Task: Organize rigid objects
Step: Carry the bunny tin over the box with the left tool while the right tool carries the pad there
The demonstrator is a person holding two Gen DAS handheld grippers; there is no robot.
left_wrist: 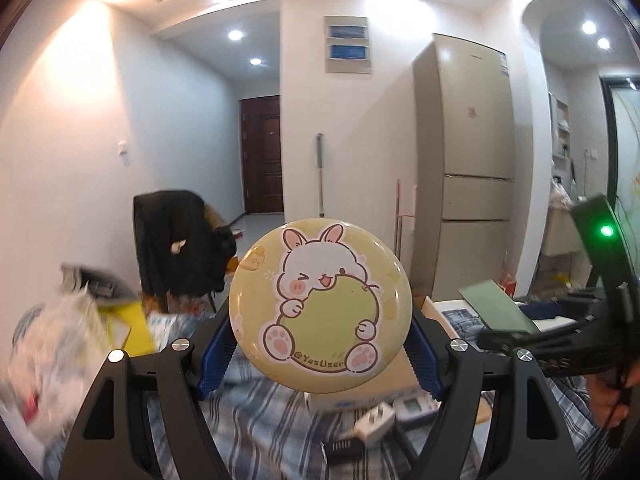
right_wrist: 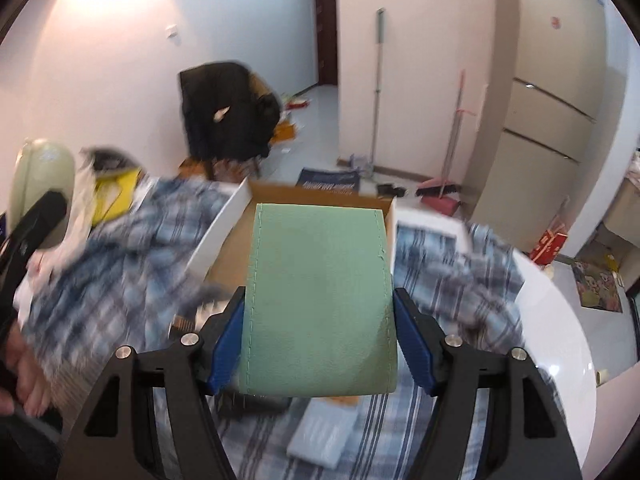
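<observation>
I am holding my left hand-held gripper clamped on a round yellow bunny badge, upright above the plaid cloth. My right hand-held gripper is gripping a green case just near of the cardboard box.

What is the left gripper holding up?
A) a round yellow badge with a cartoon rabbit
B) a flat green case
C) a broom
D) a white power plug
A: in the left wrist view the left gripper has its blue pads against both edges of the round yellow badge, printed with a white rabbit hugging a green ball; the flat green case sits in the right gripper instead.
</observation>
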